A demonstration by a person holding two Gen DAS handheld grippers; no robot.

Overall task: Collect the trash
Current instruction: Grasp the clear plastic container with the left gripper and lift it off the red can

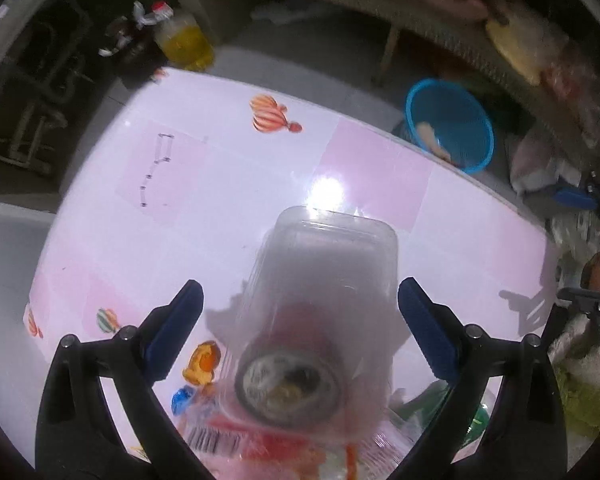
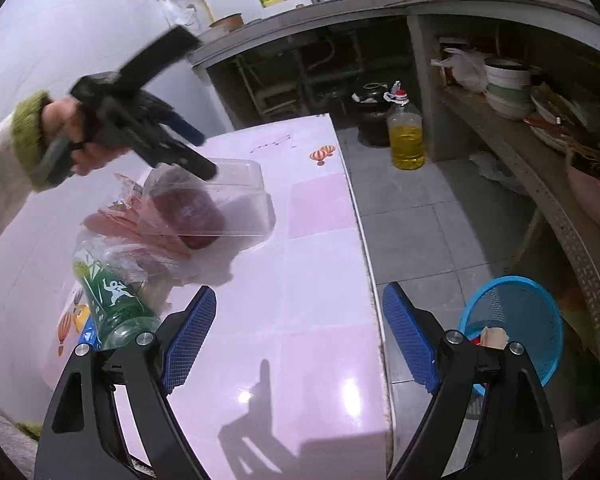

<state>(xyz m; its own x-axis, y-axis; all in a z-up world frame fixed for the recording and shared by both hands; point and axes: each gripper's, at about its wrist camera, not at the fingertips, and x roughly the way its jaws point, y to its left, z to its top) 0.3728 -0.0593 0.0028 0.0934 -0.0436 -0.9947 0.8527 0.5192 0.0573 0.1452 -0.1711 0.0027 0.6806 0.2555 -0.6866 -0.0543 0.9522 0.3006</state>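
Trash sits heaped on the desk (image 2: 300, 280); left hand-held gripper (image 1: 300, 312) hangs wide over the clear box (image 1: 332, 256), right hand-held gripper (image 2: 296, 320) wide, empty, beside the blue basket (image 2: 540, 300).

Left gripper (image 1: 300, 312) points down, fingers wide; right gripper (image 2: 300, 320) wide, empty.

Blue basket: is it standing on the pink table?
No, the blue basket sits on the tiled floor beside the pink table, below its edge.

No words can be read. A wrapper (image 1: 216, 442) carries a barcode, digits too blurred; the green bottle (image 2: 114, 300) shows a white running figure.
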